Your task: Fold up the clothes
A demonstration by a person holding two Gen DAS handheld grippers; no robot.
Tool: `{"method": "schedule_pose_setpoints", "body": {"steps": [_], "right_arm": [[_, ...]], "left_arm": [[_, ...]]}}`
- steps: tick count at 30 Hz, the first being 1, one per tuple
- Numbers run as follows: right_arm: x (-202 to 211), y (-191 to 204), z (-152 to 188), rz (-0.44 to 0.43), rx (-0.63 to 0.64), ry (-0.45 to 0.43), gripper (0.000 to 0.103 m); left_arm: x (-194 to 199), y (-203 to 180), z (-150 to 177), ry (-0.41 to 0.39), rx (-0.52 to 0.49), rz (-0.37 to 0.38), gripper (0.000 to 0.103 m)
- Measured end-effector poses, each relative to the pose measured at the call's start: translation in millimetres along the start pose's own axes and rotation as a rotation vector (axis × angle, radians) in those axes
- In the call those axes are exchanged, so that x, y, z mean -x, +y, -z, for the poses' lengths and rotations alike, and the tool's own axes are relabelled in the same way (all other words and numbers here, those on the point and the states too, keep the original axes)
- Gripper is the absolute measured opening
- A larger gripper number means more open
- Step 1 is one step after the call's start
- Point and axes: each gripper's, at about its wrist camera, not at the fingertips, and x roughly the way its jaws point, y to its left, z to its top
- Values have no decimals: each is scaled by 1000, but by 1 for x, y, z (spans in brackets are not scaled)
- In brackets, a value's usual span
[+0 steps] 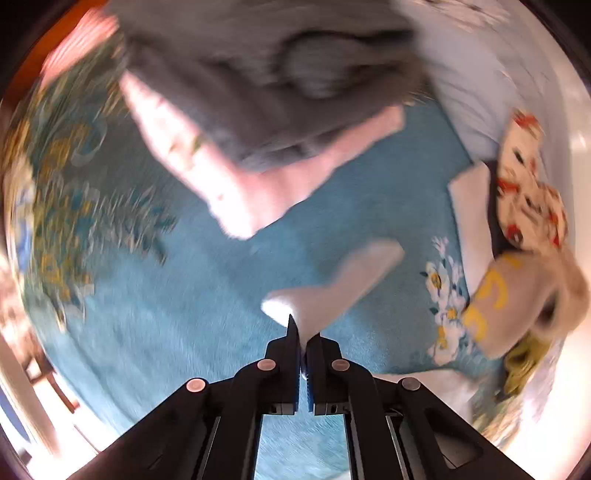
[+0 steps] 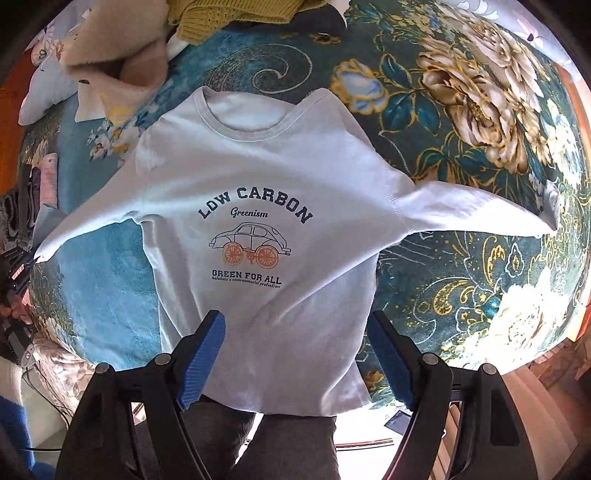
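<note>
White T-shirt [image 2: 266, 184] | spread flat, print up | sleeves out

One white T-shirt [image 2: 266, 192] with one printed car on its chest lies spread on one teal floral blanket [image 2: 461, 155], both sleeves out. Near the blanket's far left corner, a heap holds one beige fleece garment [image 2: 110, 70] and one mustard knit [image 2: 229, 14]. Two grippers show, one per hand.

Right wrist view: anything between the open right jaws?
Only the white T-shirt's lower body shows between the right gripper's open jaws; pads look clear of it.
</note>
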Motion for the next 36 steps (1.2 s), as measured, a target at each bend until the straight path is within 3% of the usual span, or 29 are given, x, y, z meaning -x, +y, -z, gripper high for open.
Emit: {"method": "schedule_pose_setpoints", "body": {"steps": [2,6,10,12,14,16,17,19,22,31,36], "right_arm": [[1,2,2,5,8,-4,80],[7,2,4,10,10,-20,80],[15,-2,6,19,-5,-38,80],[18,-4,7,24,-13,-48,80],[21,-7,8,25,-25,-59,80],[24,-11,11,20,-38,-71,80],[26,-13,12,19,-47,-79,80],[29,-20,17,10,-75,-96,80],[29,-35,27,-6,-133,-109,80],[-11,-91,90,7,-339,-53,79],[-52,-104,119,21,-306,25,62]], "left_arm": [[-6,4,0,29,45,-1,2],[-10,-25,-7,25,-5,7,3],[2,-69,-24,-55,-9,150,4],[2,-87,-32,-78,-6,164,6],[-6,-101,-35,-39,-28,122,20],[-12,-109,-28,-1,-49,132,46],[-10,-107,-21,2,-65,146,49],[-7,-103,-1,2,-121,140,55],[-21,-94,44,63,-255,83,56],[-82,-68,220,405,-772,-113,56],[-99,-68,268,469,-921,-160,56]]}}
